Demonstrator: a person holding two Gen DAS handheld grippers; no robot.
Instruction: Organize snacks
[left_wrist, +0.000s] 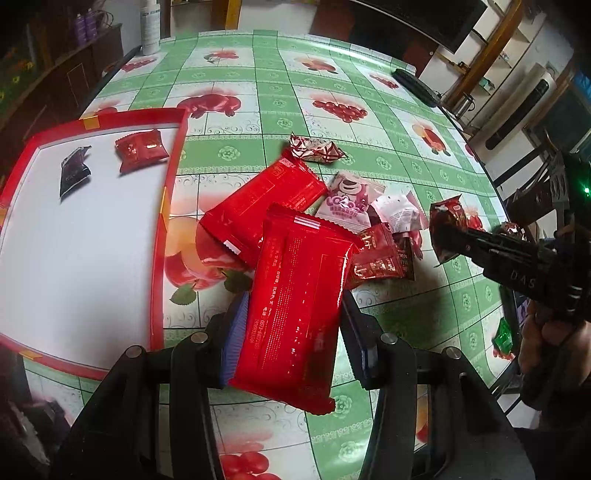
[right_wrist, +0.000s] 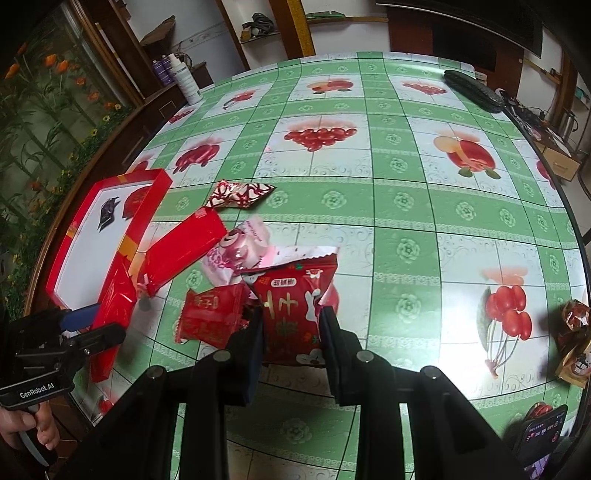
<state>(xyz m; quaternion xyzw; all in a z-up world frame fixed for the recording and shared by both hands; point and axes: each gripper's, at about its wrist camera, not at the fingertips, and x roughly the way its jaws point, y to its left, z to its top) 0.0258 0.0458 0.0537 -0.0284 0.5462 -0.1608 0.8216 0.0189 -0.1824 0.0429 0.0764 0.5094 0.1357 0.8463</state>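
A bench (right_wrist: 406, 206) under a green checked fruit-print cloth is seen, with a white bottle (right_wrist: 186, 83) near its far left corner and a dark oblong object (right_wrist: 472, 90) at the far right edge. Along the left edge a red-rimmed tray (left_wrist: 170, 192) is set, and in its far end a black packet (left_wrist: 74, 173) and a small red packet (left_wrist: 142, 149) are lying apart. Between the tray and the middle of the bench a loose pile of snacks is spread — a long red pack (left_wrist: 258, 206), a pink bear-print packet (left_wrist: 347, 201), a red-and-white patterned wrapper (left_wrist: 317, 149) beyond them, and a small red sachet (right_wrist: 210, 317) at the near side.

A large red pack (left_wrist: 295, 314) is clamped by the left gripper (left_wrist: 288, 332), its near end pressed between the fingers and the rest projecting forward over the pile, overlapping the long red pack. A dark red printed packet (right_wrist: 295, 314) is pinched by the right gripper (right_wrist: 291, 325), the fingers pressed against its two sides, the packet's top standing beyond the tips.
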